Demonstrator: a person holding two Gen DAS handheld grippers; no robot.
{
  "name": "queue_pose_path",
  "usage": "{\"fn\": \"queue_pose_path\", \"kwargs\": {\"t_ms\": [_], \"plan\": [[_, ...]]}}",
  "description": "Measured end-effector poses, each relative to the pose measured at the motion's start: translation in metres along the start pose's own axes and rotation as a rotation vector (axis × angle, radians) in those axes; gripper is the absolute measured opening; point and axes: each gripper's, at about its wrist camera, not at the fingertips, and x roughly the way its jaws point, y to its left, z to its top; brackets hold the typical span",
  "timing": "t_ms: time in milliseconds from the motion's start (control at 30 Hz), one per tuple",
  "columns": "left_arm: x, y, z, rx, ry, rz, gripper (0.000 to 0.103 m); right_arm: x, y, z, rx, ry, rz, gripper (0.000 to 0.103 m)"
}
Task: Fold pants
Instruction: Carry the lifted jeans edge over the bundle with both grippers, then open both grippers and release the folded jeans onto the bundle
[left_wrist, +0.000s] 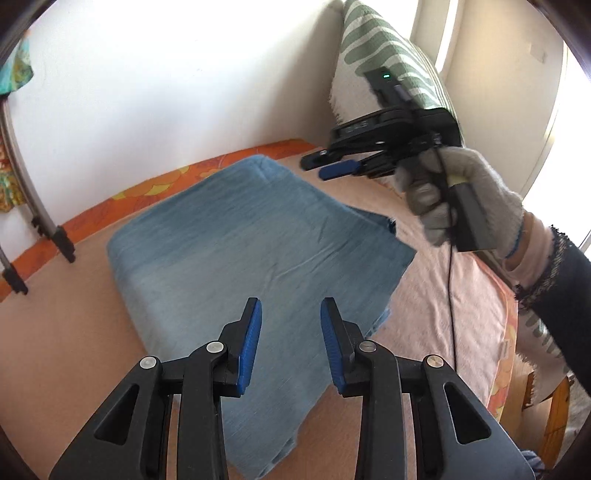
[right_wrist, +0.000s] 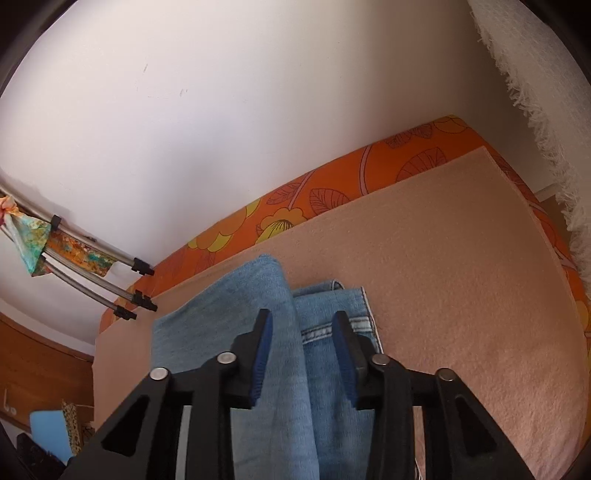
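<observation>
the pants (left_wrist: 236, 258) lie on the bed (left_wrist: 74, 332), on its pink blanket (right_wrist: 461, 277), already doubled into a thick blue slab – the fold looks most of the way done, to judge by the stacked layers. in the left wrist view the slab's long axis runs from the near edge, under the left gripper (left_wrist: 291, 343), away toward the wall and the orange flowered sheet (right_wrist: 332, 192).

the left gripper's jaws stand part open with only bare denim showing through the gap; the pads press on nothing. the right gripper (right_wrist: 303, 354) hangs over the far side of the bundle, jaws likewise part open, nothing pinched – the raised fold of the upper layer and the hem with its seam stitching show between the blades. in the left view the right one floats clear above the cloth's far right corner, carried by a gloved hand (left_wrist: 454, 192).

what the next move turns on: the cloth lies directly below and ahead of both jaws, the left nearer the near short edge, the right nearer the hem end. a last fold would likely run along that long axis, each hand taking its own end.
</observation>
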Motion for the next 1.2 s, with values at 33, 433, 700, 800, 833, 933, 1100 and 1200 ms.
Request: {"fn": "queue_pose_path", "kwargs": {"t_ms": [33, 433, 700, 800, 833, 933, 1100, 1200], "plan": [[0.0, 0.004, -0.004, -0.005, 0.001, 0.012, 0.031, -0.004, -0.001, -0.007, -0.01, 0.011, 0.005, 0.038], [-0.016, 0.032, -0.036, -0.06, -0.001, 0.096, 0.032, -0.015, 0.033, -0.076, -0.201, 0.077, -0.078, 0.003], [0.001, 0.021, -0.044, -0.058, 0.049, 0.09, 0.032, -0.002, 0.035, -0.075, -0.332, 0.085, -0.253, 0.004], [0.001, 0.029, -0.043, -0.119, 0.048, 0.089, 0.032, 0.006, 0.028, -0.084, -0.334, 0.098, -0.286, 0.004], [0.0, 0.031, -0.042, -0.131, 0.041, 0.097, 0.032, 0.005, 0.028, -0.086, -0.335, 0.092, -0.293, 0.004], [-0.004, 0.041, -0.039, -0.171, 0.014, 0.124, 0.032, -0.001, 0.032, -0.088, -0.352, 0.064, -0.34, 0.006], [-0.008, 0.051, -0.037, -0.179, -0.015, 0.167, 0.037, -0.025, 0.039, -0.087, -0.36, 0.005, -0.365, 0.025], [-0.005, 0.058, -0.035, -0.196, -0.018, 0.172, 0.038, -0.042, 0.04, -0.08, -0.347, -0.046, -0.342, 0.034]]}}
